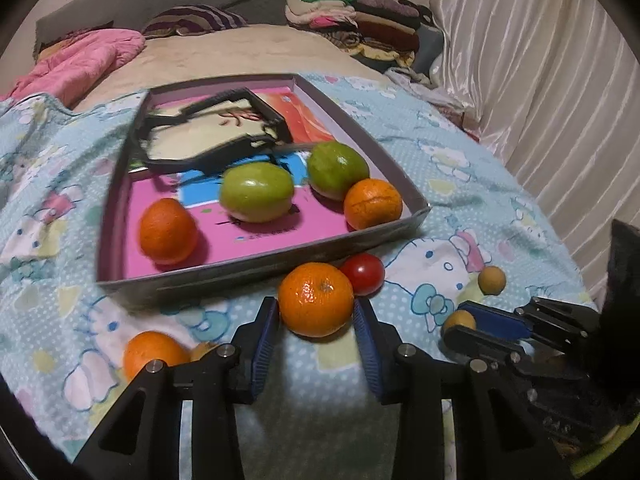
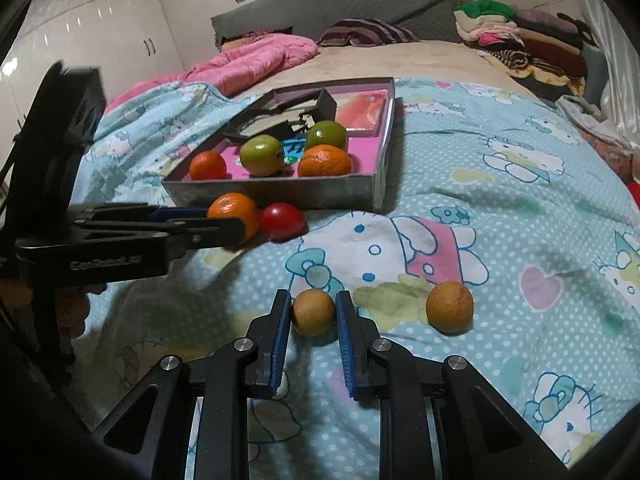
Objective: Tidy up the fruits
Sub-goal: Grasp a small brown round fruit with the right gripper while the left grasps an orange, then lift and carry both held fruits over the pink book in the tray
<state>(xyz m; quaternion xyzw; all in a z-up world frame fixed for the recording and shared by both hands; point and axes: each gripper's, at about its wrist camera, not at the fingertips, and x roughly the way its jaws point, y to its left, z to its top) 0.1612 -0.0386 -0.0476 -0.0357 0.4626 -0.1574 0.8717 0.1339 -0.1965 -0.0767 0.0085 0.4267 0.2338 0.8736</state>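
My left gripper [image 1: 315, 307] is shut on an orange mandarin [image 1: 316, 298] that rests on the bedspread just in front of the grey tray [image 1: 256, 276]. The right wrist view shows the same grip [image 2: 236, 220] from the side. My right gripper [image 2: 314, 300] is shut on a small tan fruit [image 2: 313, 312], also lying on the bedspread. Inside the tray lie two oranges [image 1: 168, 230] [image 1: 373, 203], two green fruits [image 1: 256, 192] [image 1: 338, 169] and a black frame. A red tomato [image 1: 363, 273] touches the held mandarin.
A second tan fruit [image 2: 449, 307] sits to the right of my right gripper. Another orange [image 1: 152, 350] lies left of my left gripper. A pink blanket [image 2: 256, 56], folded clothes [image 2: 520, 36] and a curtain [image 1: 540, 80] border the bed.
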